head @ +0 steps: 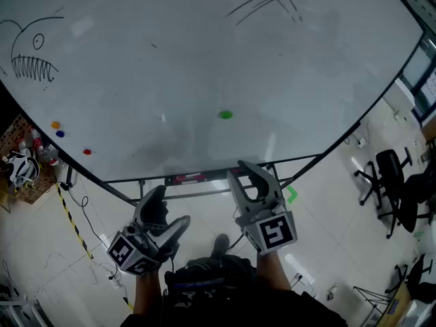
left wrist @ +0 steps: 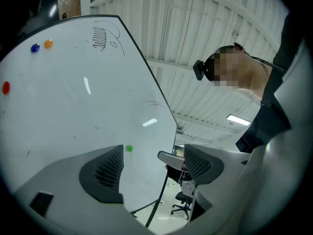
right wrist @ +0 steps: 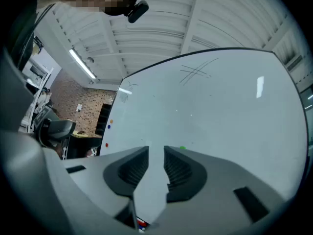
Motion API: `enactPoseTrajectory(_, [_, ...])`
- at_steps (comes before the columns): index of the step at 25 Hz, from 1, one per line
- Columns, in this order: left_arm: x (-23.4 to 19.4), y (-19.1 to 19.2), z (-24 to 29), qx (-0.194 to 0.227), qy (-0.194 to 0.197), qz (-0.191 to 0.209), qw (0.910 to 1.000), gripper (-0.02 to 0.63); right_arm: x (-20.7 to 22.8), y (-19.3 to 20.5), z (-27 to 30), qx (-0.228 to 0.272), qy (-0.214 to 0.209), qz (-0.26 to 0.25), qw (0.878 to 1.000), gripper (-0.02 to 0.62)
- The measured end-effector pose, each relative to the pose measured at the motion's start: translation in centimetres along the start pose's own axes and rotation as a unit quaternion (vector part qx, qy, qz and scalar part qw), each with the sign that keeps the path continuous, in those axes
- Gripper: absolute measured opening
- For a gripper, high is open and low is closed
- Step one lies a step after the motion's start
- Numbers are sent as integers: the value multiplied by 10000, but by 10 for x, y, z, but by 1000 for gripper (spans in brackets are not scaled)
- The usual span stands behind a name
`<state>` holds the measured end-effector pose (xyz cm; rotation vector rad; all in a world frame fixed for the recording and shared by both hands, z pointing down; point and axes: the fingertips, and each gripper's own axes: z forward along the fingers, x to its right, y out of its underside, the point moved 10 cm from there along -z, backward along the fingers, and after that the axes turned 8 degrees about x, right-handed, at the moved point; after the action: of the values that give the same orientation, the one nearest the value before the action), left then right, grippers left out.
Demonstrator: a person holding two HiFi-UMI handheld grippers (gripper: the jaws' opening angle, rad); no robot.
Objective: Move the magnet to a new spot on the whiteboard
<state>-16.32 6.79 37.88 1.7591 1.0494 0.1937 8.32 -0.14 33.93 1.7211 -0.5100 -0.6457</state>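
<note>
A large whiteboard [head: 204, 60] fills the head view, with a toothy fish sketch [head: 30, 56] at 10 o'clock. Below it, the left tongs [head: 170, 210] are spread wide and empty. The right tongs [head: 245, 172] are parted by a narrow gap, also empty. A small green magnet [head: 225, 115] clings to the board at 12 o'clock from the right tongs, well apart. It is probably light, rigid and smooth, so pinch its rim from opposite sides.

whiteboard [head: 204, 60] bare round green magnet [head: 225, 115] | 3 magnets [head: 60, 133] clustered far left
</note>
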Motion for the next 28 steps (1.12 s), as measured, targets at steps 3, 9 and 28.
enactPoseTrajectory(3, [6, 13, 28, -99, -79, -77, 9999, 383, 21, 2, -4, -63, -16, -24, 10000, 110])
enactPoseTrajectory(9, [15, 36, 74, -394, -101, 55, 9992, 383, 60, 15, -14, -79, 114, -23, 9999, 110])
enactPoseTrajectory(28, [-13, 40, 116, -435, 323, 262, 9982, 383, 71, 22, 14, -258, 260, -732, 9966, 110])
